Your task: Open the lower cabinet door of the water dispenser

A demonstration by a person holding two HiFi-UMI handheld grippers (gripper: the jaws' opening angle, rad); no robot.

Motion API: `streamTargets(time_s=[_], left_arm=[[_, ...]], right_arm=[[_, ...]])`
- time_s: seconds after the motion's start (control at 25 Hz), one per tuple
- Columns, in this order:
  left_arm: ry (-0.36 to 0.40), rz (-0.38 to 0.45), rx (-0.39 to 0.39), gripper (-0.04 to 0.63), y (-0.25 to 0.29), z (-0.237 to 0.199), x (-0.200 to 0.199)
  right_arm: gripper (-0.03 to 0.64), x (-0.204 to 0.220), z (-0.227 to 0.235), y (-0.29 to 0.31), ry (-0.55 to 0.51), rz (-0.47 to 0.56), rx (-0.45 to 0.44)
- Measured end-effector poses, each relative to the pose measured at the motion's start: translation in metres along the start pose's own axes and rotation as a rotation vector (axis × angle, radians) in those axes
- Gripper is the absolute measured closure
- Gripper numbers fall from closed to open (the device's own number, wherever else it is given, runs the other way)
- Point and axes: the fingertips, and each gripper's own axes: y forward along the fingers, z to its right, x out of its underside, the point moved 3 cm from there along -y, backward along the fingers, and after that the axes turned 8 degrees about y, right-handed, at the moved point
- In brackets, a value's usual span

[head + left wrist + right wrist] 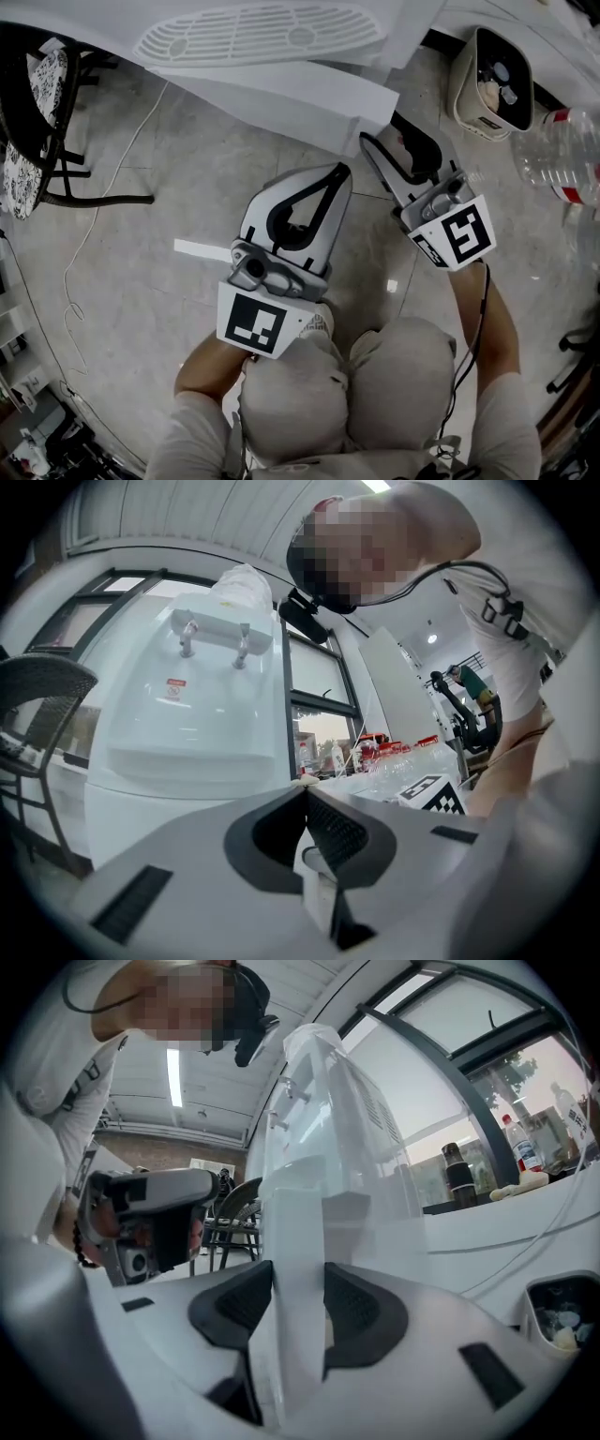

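Knees (375,375) nearest, grippers just ahead: right gripper (298,1274) pinches door (298,1208) edge at dispenser (187,714) corner; left gripper (305,787) pressed together, empty, beside it. Open floor (187,187) left, up to chair (42,112) and cable (89,234); bin (487,84), bottles (562,150) crowd right.

a black metal-framed chair with a black-and-white patterned cushion (37,112) stands on a glossy grey stone-tile floor (141,300). a thin white cable (67,281) trails over the tiles just beside the chair's legs. well apart from the chair, across the floor, sit a beige rounded appliance (489,84) and clear plastic bottles with red labels (562,155). behind the chair rise tall dark-framed windows (317,672), bright with daylight. above it, a white ribbed ceiling (187,517) carries a long strip light (175,1077).
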Motion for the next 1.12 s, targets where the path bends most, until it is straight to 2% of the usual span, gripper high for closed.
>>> streamTargets(time_s=[0.28, 0.68, 0.88, 1.12], left_arm=[[0.035, -0.06, -0.082, 0.594, -0.052, -0.006, 0.006], [0.046, -0.137, -0.26, 0.594, -0.118, -0.034, 0.012], [0.053, -0.193, -0.327, 0.594, -0.148, -0.044, 0.021], [0.032, -0.222, -0.456, 0.594, -0.18, -0.062, 0.023]], right_arm=[[0.449, 0.009, -0.058, -0.019, -0.002, -0.001, -0.112], [0.443, 0.021, -0.121, -0.001, -0.022, -0.079, -0.304], [0.44, 0.024, -0.15, 0.007, -0.025, -0.07, -0.364], [0.472, 0.025, -0.191, 0.026, -0.032, -0.065, -0.507]])
